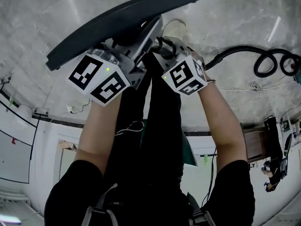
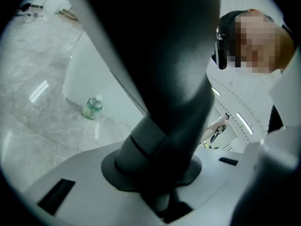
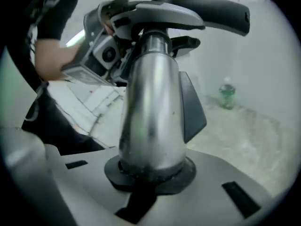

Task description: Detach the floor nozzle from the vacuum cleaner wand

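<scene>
Floor (image 2: pixel 37 121): grey marbled stone, glossy, with pale streaks of reflected light.
Bottle (image 2: pixel 93 107): small, green-tinted, white cap, standing upright on the floor just beside the foot of the white wall.
White wall (image 2: pixel 94 74): plain and pale, rising behind the bottle.
Thin cable (image 1: pixel 254 85): light-coloured, lying loosely on the floor.

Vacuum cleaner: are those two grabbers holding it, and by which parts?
Yes. The left gripper clamps the floor nozzle by its dark neck; the right gripper clamps the silver wand tube.
</scene>
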Available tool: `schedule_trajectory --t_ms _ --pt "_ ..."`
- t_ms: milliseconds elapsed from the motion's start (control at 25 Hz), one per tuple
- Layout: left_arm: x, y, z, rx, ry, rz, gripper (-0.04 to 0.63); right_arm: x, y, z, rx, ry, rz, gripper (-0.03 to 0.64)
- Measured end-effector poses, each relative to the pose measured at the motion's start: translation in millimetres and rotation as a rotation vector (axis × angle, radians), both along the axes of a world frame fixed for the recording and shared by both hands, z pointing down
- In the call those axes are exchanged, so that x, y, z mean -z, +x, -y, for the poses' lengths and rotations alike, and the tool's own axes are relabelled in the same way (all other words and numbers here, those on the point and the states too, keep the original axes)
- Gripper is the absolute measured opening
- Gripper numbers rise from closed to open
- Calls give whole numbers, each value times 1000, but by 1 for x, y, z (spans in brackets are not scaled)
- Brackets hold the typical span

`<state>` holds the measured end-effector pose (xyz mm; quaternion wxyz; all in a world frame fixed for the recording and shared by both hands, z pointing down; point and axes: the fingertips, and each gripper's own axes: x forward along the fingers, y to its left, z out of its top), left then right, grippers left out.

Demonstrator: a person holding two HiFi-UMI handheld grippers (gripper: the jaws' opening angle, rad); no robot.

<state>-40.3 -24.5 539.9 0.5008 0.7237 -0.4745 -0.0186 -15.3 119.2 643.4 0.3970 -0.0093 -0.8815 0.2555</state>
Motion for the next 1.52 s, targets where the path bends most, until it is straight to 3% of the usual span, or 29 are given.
schedule_trajectory --t_ms 120,200,280,400,480,560,720,960,1040,1080,1160,1240,1400,1520 --pt "10 11 -12 -8 -12 -89 104 43 16 -48 231 -436 169 55" --pt "19 27 -24 -52 -14 -173 103 71 33 -71 320 -667 252 57" --pt "28 36 -31 -140 26 -245 103 83 42 -78 383 -773 299 57" --pt "51 49 -49 -348 119 -328 103 104 53 -88 493 -902 373 55" --pt "60 50 -55 -428 154 -364 103 116 57 -91 529 -974 407 55" --pt "57 48 -51 -426 150 -362 103 111 51 -85 496 -933 398 55" --pt "33 42 -35 -315 86 -239 104 62 33 -71 309 -571 255 54" --pt "-10 12 -19 -80 -60 -29 123 -7 24 -21 -99 51 -173 54" --pt "-27 1 -15 0 -136 47 126 -19 30 -6 -197 205 -302 54" --pt "-35 -4 -14 17 -167 78 126 -25 31 -4 -217 237 -330 54" --pt "-46 -4 -19 -8 -191 112 129 -32 27 -14 -197 187 -286 54" --pt "-42 2 -25 -76 -158 103 129 -28 20 -35 -111 22 -155 54" --pt "-25 11 -28 -169 -57 -22 124 2 20 -66 149 -366 77 55" --pt "-4 38 -45 -323 35 -123 124 36 44 -95 318 -664 220 54"
